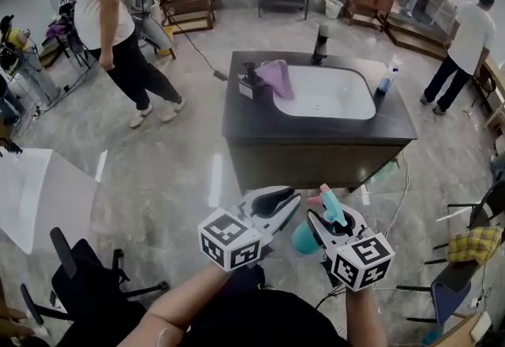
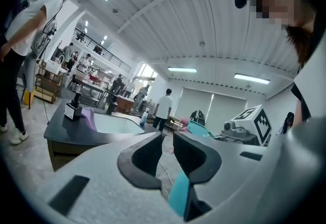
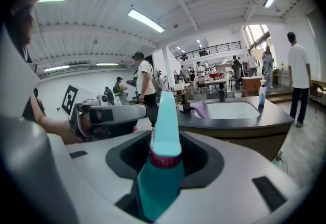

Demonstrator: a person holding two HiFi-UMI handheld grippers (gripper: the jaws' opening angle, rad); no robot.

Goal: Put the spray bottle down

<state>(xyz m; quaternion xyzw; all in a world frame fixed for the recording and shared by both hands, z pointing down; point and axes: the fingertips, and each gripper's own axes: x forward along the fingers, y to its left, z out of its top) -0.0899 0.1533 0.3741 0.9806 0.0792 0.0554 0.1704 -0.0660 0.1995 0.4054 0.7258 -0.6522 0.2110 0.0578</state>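
The right gripper (image 3: 165, 142) had its jaws wide apart but clamped on the teal spray bottle (image 3: 162, 177), nozzle pointing ahead between them. The left gripper (image 2: 168, 141), just beside it, was only slightly apart and held nothing. This looked like the carrying step. The counter (image 1: 316, 131) lay well ahead, so next came reaching 1 bare spot, lowering, then releasing.

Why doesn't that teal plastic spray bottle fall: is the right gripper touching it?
Touching. The right gripper view shows the right gripper clamped on the teal plastic spray bottle.
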